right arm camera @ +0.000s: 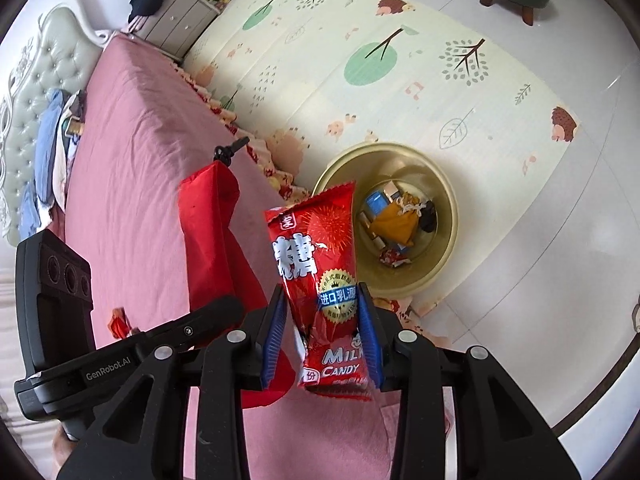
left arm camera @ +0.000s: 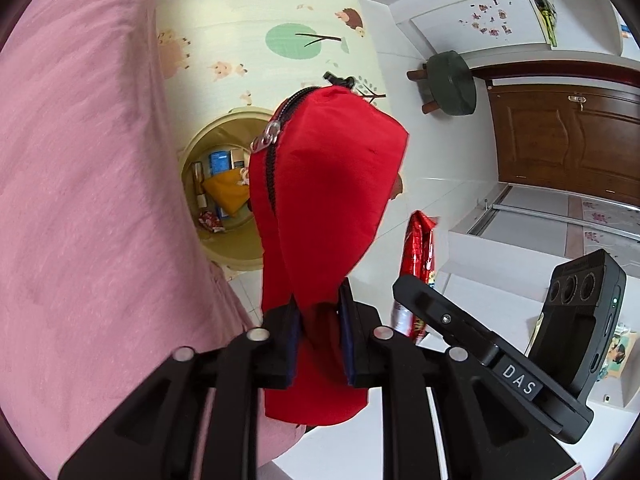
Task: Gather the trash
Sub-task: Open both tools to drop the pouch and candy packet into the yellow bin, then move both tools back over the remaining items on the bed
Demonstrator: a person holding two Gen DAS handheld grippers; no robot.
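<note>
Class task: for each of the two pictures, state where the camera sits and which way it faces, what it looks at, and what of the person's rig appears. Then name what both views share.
Left wrist: on the left gripper, facing steeply down along its fingers at the red zip pouch between them; the right gripper's body shows at right.
Right wrist: on the right gripper, facing steeply down at the milk candy bag between its pads; the left gripper's body shows at left.
Shared: pouch, candy bag, beige bin holding trash, pink bed, play mat.

1 red pouch [left arm camera: 328,200], 1 candy bag [right arm camera: 320,280], 1 bin [right arm camera: 444,208], 1 stool [left arm camera: 452,80].
</note>
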